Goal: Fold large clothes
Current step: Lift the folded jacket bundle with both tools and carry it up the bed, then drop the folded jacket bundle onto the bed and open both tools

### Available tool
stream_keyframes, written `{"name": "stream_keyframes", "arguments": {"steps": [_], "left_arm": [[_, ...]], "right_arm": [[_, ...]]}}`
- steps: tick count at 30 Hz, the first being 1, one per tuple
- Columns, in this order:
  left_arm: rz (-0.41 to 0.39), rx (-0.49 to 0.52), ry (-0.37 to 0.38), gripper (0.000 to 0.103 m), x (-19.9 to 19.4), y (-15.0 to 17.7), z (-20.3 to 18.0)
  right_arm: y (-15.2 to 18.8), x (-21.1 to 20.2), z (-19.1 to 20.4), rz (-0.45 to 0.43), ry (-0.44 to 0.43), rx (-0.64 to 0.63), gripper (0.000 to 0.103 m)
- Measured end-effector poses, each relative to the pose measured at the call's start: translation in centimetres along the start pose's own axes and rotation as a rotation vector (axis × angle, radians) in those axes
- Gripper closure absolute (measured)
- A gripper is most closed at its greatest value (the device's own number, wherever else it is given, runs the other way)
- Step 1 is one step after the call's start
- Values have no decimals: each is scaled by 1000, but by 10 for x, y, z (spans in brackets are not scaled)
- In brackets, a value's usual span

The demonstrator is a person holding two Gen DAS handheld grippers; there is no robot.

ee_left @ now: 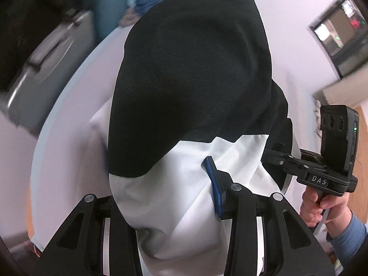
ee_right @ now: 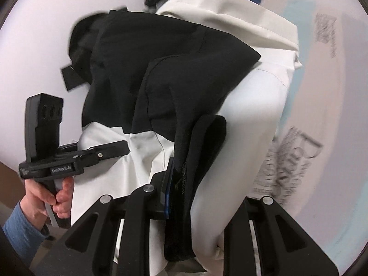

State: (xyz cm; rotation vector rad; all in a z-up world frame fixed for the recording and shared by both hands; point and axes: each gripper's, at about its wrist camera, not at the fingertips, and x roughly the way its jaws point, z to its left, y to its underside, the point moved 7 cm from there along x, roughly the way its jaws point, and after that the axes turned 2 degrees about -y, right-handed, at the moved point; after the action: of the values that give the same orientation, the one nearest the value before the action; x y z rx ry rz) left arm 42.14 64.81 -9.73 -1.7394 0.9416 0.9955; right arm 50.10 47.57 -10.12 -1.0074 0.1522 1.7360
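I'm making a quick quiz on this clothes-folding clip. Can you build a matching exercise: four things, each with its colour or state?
Things:
1. garment
2. left hand-held gripper
3. sleeve
4. suitcase

Descriptions:
A. grey, blurred in the background
B. blue, on the person's wrist
C. black and white, held up
D. clamped on white fabric

Pairs: 1-C, 2-D, 3-B, 4-A

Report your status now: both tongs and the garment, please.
Left tongs shut on black-and-white jacket. Right tongs shut on it too. Jacket lifted, bunched, hanging over white table. Nothing blocking.
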Motion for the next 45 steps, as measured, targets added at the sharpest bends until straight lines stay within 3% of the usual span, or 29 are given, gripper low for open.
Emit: {"name": "stream_keyframes", "arguments": {"steps": [3,5,10,12,14,17,18,19,20,22,27,28,32,36,39,41,45], "left_arm": [[29,-35,-42,64,36,25,36],[40,-32,-67,63,63,52,37],[36,-23,-94,60,79,71,57],[46,-22,-125,57,86,66,43],[65,-20,-182,53,102,61,33],[8,-13,-272,39,92,56,25],[-25,-16,-303,27,82,56,23],[-68,-8,-349,9,70,58,22],[-126,1,-402,6,54,61,19],[-204,11,-432,6,28,68,12],[-250,-23,-536,6,-27,102,-21],[-259,-27,-544,6,-30,92,-21],[-331,-28,-575,6,-73,133,-70],[-387,-77,-611,6,-124,198,-130],[-397,-113,-593,6,-146,243,-167],[-399,-116,-598,6,-154,275,-187],[-416,-120,-578,6,-156,329,-207]], "right_arm": [[39,35,-23,64,84,12,84],[60,56,-33,85,135,45,84],[64,83,-43,109,223,48,84],[62,97,-48,130,271,37,81],[59,113,-51,159,339,14,75],[53,106,-53,135,448,-14,41],[51,96,-52,110,479,-26,29],[50,88,-48,86,475,-43,26],[50,80,-44,62,473,-72,24],[60,53,-38,0,491,-125,10],[88,-6,-15,-85,490,-178,10],[91,-21,-7,-106,497,-194,10],[152,-99,0,-195,498,-276,8],[208,-162,28,-279,520,-353,7],[251,-193,44,-287,524,-368,7],[271,-195,40,-319,509,-384,7],[316,-210,40,-393,567,-343,7]]}}
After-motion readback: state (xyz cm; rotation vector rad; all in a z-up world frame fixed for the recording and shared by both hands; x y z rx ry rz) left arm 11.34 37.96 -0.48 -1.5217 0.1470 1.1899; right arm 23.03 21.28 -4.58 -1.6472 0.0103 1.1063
